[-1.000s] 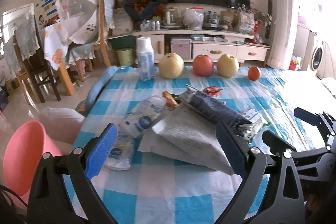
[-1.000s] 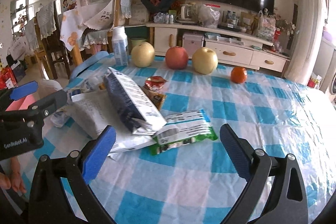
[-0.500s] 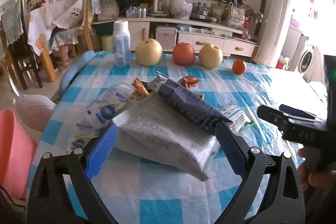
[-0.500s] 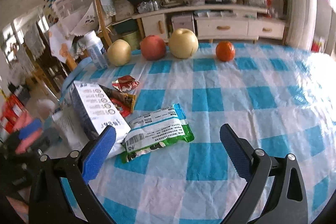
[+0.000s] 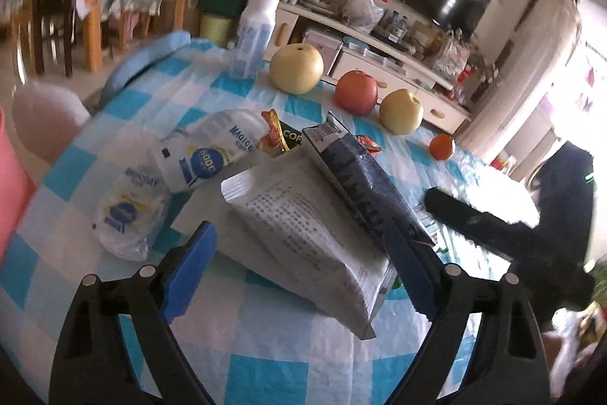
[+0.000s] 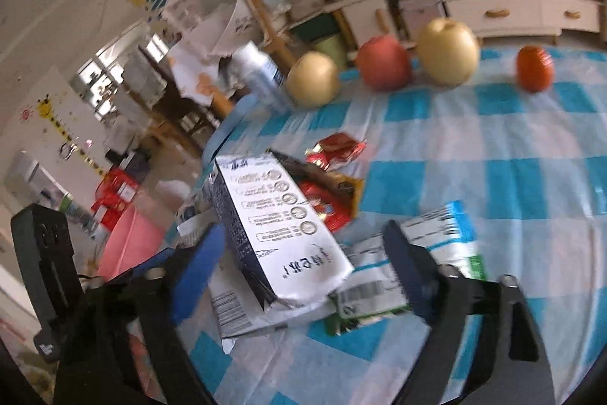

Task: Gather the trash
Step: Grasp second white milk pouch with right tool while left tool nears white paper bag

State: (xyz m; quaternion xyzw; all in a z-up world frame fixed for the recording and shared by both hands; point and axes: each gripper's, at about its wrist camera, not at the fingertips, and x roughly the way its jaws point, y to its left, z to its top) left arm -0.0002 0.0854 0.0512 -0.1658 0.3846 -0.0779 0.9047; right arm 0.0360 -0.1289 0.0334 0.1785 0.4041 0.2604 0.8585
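Both your grippers hang wide open over the trash heaped on the blue-checked tablecloth (image 5: 288,378).

At your far left a pink bin (image 5: 11,185) stands off the table edge. Next come two crumpled white-and-blue plastic wrappers (image 5: 212,154). Your left gripper (image 5: 303,272) holds its blue pads (image 5: 189,264) apart on either side of a grey printed paper bag (image 5: 303,234), touching nothing that you can see. A dark blue carton (image 5: 364,185) leans across that bag. Your right gripper (image 6: 307,268) also has its fingers spread, framing the carton's white end and a green-and-white packet (image 6: 428,272) just beside it. Red and yellow snack wrappers (image 6: 330,192) lie behind. Along the far edge stand a bottle (image 5: 254,33), a pear (image 5: 296,67), an apple (image 5: 356,92), a second pear (image 5: 401,111) and an orange (image 5: 442,146).
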